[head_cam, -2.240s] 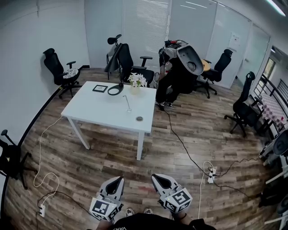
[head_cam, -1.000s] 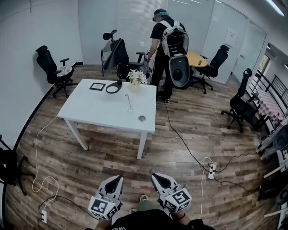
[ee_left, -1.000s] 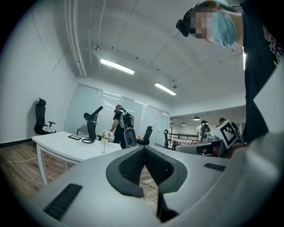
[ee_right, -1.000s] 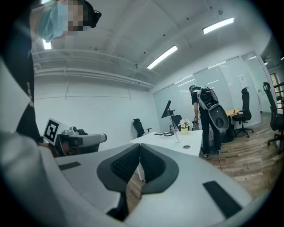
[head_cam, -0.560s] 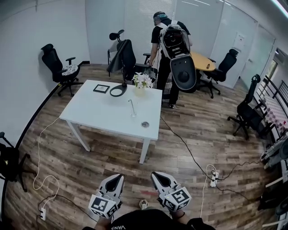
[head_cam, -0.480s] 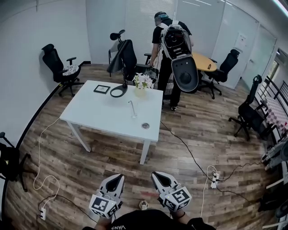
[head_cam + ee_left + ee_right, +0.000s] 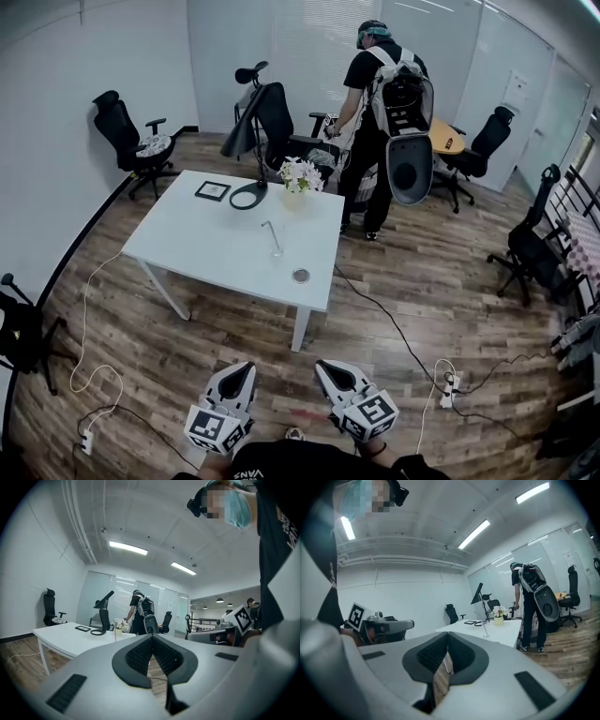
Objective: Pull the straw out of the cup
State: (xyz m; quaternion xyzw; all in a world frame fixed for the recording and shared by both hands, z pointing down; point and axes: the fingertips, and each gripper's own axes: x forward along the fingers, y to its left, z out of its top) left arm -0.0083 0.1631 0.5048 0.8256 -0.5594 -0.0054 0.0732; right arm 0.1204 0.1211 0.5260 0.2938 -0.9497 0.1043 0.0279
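Observation:
On the white table (image 7: 197,239) stands a small clear cup (image 7: 276,247) with a straw (image 7: 267,228) sticking up out of it; it also shows far off as the cup (image 7: 115,633) and the cup (image 7: 484,629) in the gripper views. My left gripper (image 7: 246,372) and right gripper (image 7: 327,367) are at the bottom of the head view, side by side and well short of the table. Each has its jaws together with nothing between them, as the left gripper (image 7: 152,637) and right gripper (image 7: 447,634) show in their own views.
The table also bears a round lid (image 7: 300,276), a vase of flowers (image 7: 297,178), a lamp with a ring base (image 7: 248,195) and a dark frame (image 7: 213,190). A person with a large backpack (image 7: 389,112) stands behind the table. Office chairs (image 7: 131,141) ring the room; cables (image 7: 394,328) cross the wooden floor.
The table has come slightly nearer and shifted in view as I walk toward it. The person with the backpack has moved right. Both grippers stay shut, side by side.

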